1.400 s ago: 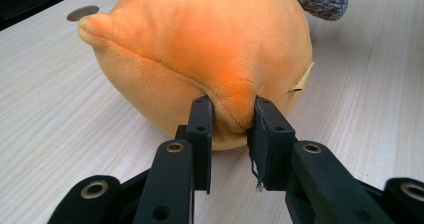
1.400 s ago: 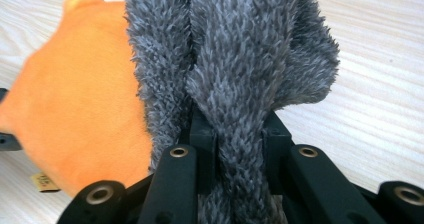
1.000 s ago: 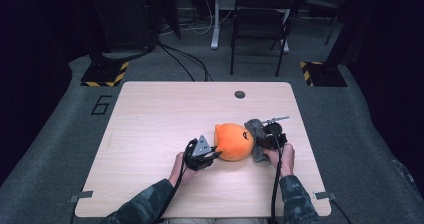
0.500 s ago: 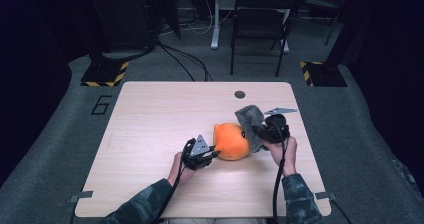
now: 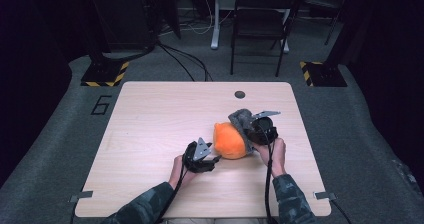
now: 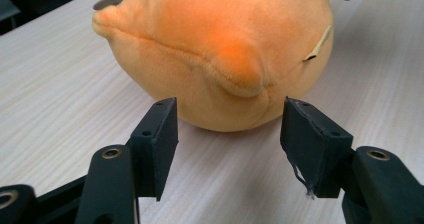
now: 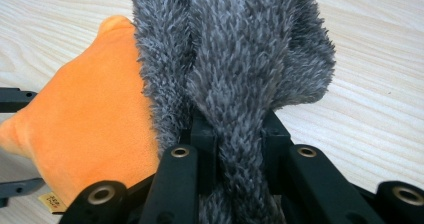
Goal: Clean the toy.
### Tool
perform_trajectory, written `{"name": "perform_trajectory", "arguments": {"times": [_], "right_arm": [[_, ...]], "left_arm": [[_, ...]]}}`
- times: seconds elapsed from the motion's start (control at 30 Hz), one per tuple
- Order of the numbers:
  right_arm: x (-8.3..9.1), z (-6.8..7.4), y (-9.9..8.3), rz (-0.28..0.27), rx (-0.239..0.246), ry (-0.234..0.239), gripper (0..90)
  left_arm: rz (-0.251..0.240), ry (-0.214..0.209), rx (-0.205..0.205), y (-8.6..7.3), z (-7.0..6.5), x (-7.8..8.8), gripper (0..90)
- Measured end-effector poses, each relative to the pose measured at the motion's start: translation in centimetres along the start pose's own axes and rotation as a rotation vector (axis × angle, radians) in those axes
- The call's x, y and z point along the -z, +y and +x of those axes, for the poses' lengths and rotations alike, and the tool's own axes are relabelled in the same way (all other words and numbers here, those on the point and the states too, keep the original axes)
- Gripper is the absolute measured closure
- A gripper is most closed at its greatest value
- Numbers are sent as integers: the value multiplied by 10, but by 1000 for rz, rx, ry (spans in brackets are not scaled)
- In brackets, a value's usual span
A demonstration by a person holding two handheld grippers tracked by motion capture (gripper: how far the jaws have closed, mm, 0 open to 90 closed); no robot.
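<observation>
Two grippers work one orange plush toy (image 5: 231, 140) resting on the counter (image 5: 150, 129): my right gripper (image 7: 230, 134) pinches its grey furry part (image 7: 235, 54) to lift it; my left gripper (image 6: 227, 129), jaws just opening with nothing between them, waits just beside the toy.

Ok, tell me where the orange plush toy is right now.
In the high view the orange plush toy lies on the wooden table, right of centre, between the left gripper, whose open jaws have just let go, and the right gripper, which pinches its grey furry part.

Table evenly lit from above (surroundings dark), gripper views slightly soft.
</observation>
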State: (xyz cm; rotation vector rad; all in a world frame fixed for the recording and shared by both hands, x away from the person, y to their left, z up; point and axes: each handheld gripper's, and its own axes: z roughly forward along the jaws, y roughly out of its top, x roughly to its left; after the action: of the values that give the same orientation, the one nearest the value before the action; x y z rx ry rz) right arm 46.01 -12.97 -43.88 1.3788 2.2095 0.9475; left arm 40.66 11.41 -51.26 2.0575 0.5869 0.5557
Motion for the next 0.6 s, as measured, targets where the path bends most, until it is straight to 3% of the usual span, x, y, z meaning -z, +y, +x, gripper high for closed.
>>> {"name": "perform_trajectory", "arguments": {"times": [0.1,0.13,0.23,0.37,0.6], "right_arm": [[0,3,0,0,6,-8,746],[0,3,-1,-3,10,-5,745],[-1,4,-1,-3,9,5,742],[2,5,-2,-3,14,-7,738],[19,3,6,-51,1,-4,740]], "left_arm": [[2,13,11,0,-9,-7,399],[4,35,0,0,-13,-9,406],[4,70,1,1,-15,-12,554],[3,47,23,3,-11,-11,712],[-23,-26,84,7,1,-5,760]]}}
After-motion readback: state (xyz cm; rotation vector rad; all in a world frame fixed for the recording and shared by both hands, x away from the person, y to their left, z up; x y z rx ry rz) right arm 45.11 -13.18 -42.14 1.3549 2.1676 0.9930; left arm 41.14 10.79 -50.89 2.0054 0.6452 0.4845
